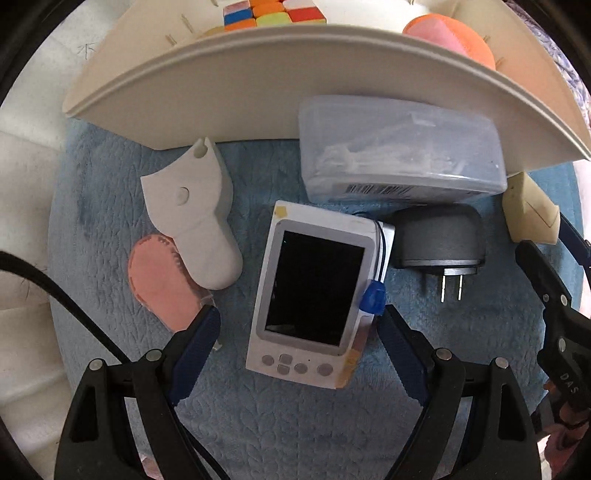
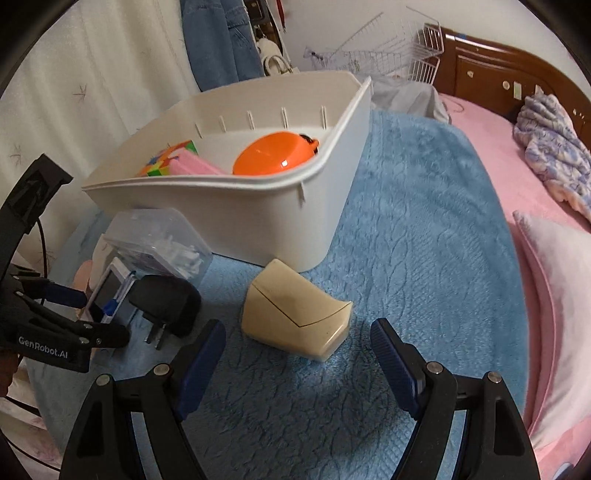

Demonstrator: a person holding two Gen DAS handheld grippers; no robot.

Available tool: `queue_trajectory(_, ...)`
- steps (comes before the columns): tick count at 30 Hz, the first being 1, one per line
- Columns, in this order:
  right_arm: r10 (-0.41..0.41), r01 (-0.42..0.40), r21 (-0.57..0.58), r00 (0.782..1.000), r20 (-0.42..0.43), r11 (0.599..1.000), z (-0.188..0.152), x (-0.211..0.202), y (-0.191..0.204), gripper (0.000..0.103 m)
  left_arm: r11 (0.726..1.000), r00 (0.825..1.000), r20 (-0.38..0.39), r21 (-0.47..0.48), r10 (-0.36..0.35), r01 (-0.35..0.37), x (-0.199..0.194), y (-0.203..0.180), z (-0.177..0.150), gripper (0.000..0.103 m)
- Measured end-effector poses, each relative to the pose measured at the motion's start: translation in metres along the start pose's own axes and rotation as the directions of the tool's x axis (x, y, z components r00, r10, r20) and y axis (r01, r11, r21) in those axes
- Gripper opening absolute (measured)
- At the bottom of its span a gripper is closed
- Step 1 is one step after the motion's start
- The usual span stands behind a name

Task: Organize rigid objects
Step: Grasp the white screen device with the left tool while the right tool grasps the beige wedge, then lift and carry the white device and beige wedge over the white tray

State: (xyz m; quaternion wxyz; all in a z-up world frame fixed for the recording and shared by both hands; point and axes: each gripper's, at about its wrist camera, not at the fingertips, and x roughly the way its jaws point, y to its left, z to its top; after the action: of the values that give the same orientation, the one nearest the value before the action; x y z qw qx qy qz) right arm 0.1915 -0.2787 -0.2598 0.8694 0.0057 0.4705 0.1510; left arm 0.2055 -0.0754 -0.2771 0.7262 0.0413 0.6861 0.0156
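Left wrist view: white bin (image 1: 236, 74) taken as landmark, standing on blue blanket (image 1: 110, 229). Inside bin: colour cube (image 1: 273, 13), orange rounded item (image 1: 454, 38). Directly against bin's front wall: clear plastic box (image 1: 399, 147) of white sticks, barcode label on its near edge. Just in front of that box: black plug adapter (image 1: 439, 240), prongs pointing away from bin. Left of adapter, touching it or nearly so: white handheld device (image 1: 314, 291), dark screen, grey buttons at near end, yellow tape on corners, blue cord wrapped round one side. Further left, below bin: white fan-shaped tool (image 1: 195, 218) overlapping pink oval pad (image 1: 162, 288).

Left gripper (image 1: 299, 321): fingers spread wide, straddling device's near half, one blue pad (image 1: 399, 343) beside device's edge, contact not confirmable; nothing gripped.

Right wrist view: cream wedge-shaped case (image 2: 295, 314) lying just off bin's (image 2: 258, 221) front corner, dark seam line across top. Right gripper (image 2: 297, 332): fingers wide apart, short of case, holding nothing.
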Motion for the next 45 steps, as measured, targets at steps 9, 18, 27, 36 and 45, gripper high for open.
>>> queue_trajectory(9,-0.021,0.02,-0.036,1.0,-0.007,0.999,0.002,0.011,0.009,0.081,0.999,0.999,-0.031,-0.039,-0.024,0.022,0.005,0.013,0.005,0.088)
queue_trajectory(18,-0.053,0.053,-0.066,0.999,-0.003,0.996,0.004,0.015,0.017,0.071,0.995,0.996,-0.035,-0.065,-0.079,0.077,0.009,0.026,0.023,0.076)
queue_trajectory(27,-0.06,0.059,-0.072,0.998,-0.016,0.996,0.003,0.013,0.014,0.065,0.997,0.997,-0.016,-0.04,-0.073,0.073,0.008,0.007,0.021,0.066)
queue_trajectory(36,-0.034,0.03,-0.056,0.997,-0.066,0.998,0.001,0.005,0.013,0.065,0.995,0.996,-0.025,-0.065,-0.081,0.079,-0.005,0.001,0.005,0.064)
queue_trajectory(45,-0.005,-0.005,-0.094,0.994,-0.11,0.996,-0.014,-0.012,0.018,0.065,0.987,0.992,-0.062,-0.126,-0.108,0.1,-0.008,0.011,-0.03,0.064)
